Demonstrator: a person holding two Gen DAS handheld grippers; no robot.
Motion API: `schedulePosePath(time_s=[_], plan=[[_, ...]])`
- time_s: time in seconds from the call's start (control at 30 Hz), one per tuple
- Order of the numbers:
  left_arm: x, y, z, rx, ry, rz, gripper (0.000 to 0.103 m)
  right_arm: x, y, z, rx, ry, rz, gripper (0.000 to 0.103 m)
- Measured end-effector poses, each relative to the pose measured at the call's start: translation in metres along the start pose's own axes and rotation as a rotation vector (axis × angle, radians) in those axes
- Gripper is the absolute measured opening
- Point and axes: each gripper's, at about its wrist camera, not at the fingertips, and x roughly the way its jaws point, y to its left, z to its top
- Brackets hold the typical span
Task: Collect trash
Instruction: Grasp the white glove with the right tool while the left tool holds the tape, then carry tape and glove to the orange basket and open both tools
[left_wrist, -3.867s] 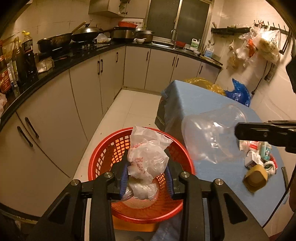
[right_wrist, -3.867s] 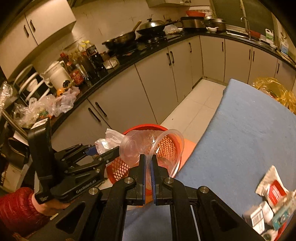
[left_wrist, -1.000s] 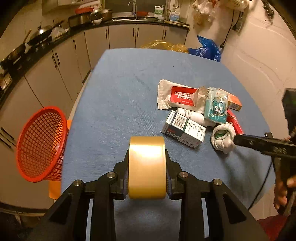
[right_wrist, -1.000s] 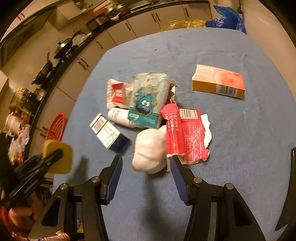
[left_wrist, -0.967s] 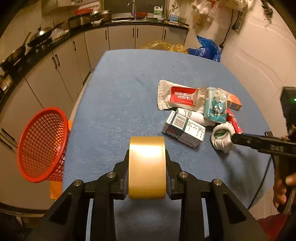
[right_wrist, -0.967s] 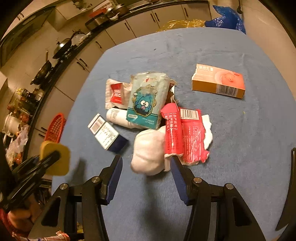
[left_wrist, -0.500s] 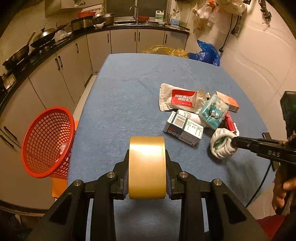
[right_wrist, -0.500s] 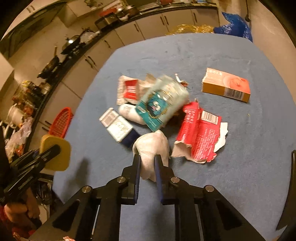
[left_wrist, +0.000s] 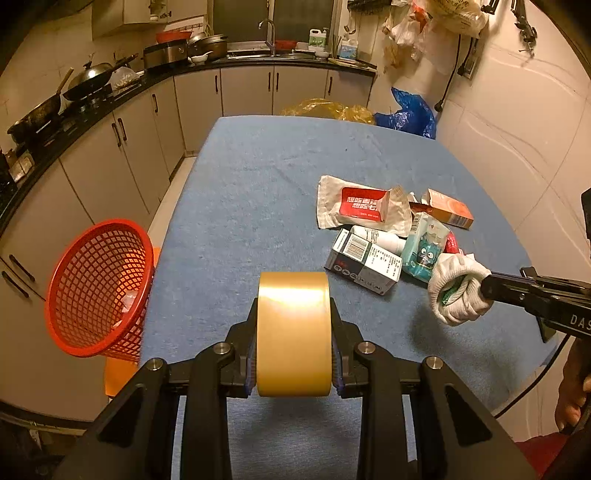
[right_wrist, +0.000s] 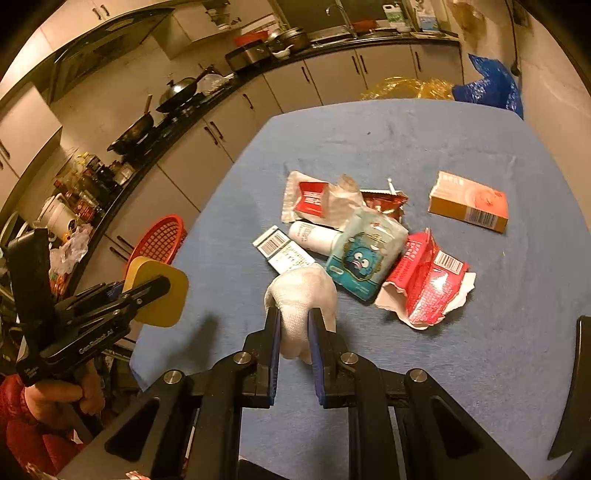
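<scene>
Kitchen table (left_wrist: 258, 177) | left gripper (left_wrist: 294, 363) clamps tape roll (left_wrist: 293, 332) | right gripper (right_wrist: 294, 341) pinches white glove (right_wrist: 301, 295)

Dim warm light; grey cabinets (left_wrist: 236, 92) under black counter (left_wrist: 92, 110); cream walls (left_wrist: 517, 122); pale floor tiles (left_wrist: 173, 192).

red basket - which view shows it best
The left wrist view: the red basket shows whole beside the table, tilted, mesh and mouth visible. The right wrist view catches only part of its rim past the table edge, behind the tape roll.
</scene>
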Motion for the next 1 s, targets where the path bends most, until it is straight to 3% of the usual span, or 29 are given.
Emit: schedulePosePath(time_s=[1.0], plan=[[-0.024,0.034,-0.008,-0.066,-0.048,0.048,0.029,0.001,0.037,0.006,-0.086,0.005,0.03,0.016]])
